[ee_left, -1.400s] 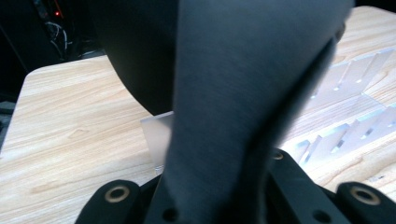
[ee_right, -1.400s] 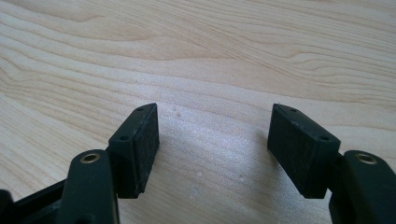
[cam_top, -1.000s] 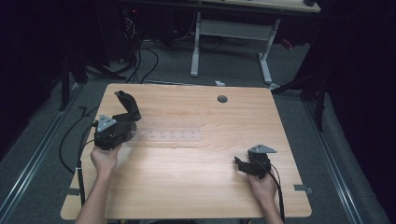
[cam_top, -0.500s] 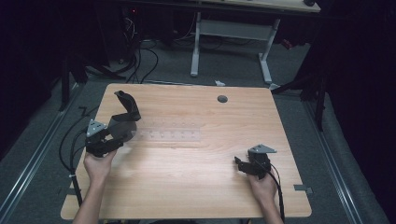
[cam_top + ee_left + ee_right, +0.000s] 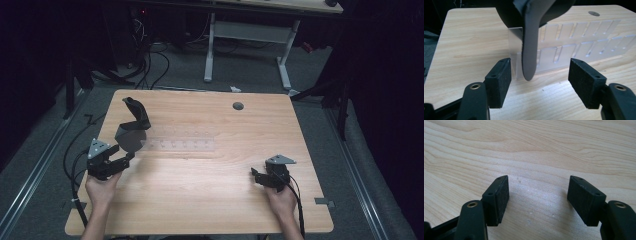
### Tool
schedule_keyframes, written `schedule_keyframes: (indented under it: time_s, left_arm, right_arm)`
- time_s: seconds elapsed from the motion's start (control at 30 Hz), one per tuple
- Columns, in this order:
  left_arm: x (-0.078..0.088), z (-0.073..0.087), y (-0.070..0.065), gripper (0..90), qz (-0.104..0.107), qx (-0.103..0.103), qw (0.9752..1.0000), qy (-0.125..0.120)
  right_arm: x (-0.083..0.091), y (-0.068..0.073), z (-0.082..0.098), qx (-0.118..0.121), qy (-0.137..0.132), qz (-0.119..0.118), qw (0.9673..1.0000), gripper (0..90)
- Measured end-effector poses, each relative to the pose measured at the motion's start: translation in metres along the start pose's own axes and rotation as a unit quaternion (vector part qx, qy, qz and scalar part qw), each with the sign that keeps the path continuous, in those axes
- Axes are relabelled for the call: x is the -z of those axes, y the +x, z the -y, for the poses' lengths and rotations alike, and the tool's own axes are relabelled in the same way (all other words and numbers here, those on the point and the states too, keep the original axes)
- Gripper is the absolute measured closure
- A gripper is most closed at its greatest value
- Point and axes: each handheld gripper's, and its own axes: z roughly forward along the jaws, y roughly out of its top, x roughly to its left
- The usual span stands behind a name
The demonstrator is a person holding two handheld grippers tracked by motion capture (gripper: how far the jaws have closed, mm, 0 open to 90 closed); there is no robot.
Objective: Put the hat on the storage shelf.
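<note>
both grippers, left (image 5: 539,80) and right (image 5: 537,200), gape empty; no writing readable.

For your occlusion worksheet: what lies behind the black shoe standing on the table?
Behind the black shoe lies a clear plastic rack with rows of slots. The shoe hides part of the rack's near end.

Clear slotted rack (image 5: 177,145), transparent plastic, lying flat on bench, long axis running away from left gripper (image 5: 112,164). Black curved object (image 5: 134,125) standing at rack's near end, just ahead of gripper, between its spread jaws (image 5: 530,50).
</note>
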Motion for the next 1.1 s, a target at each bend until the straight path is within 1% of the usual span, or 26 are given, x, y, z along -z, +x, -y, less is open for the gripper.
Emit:
schedule_keyframes:
  time_s: [0.13,0.33,0.43,0.67,0.77,1.1]
  left_arm:
    - [0.007,0.003,-0.005,35.6,0.008,0.006,1.0000,-0.001]
    - [0.013,0.008,-0.014,35.6,0.021,0.009,0.9998,0.001]
    - [0.013,0.011,-0.018,35.8,0.024,0.002,0.9997,0.005]
    - [0.014,0.018,-0.027,35.9,0.038,0.006,0.9991,0.017]
    - [0.015,0.021,-0.032,35.9,0.048,0.013,0.9985,0.022]
    - [0.013,0.032,-0.047,35.9,0.072,0.012,0.9964,0.043]
  right_arm:
    - [0.000,0.000,0.000,0.000,0.000,0.000,1.0000,34.3]
    - [0.000,0.000,0.000,0.000,0.000,0.000,1.0000,34.3]
    - [0.000,0.000,0.000,0.000,0.000,0.000,1.0000,34.3]
    - [0.000,0.000,0.000,0.000,0.000,0.000,1.0000,34.3]
    - [0.000,0.000,0.000,-0.001,0.000,0.000,1.0000,34.2]
    - [0.000,0.000,0.000,0.000,0.000,0.000,1.0000,34.2]
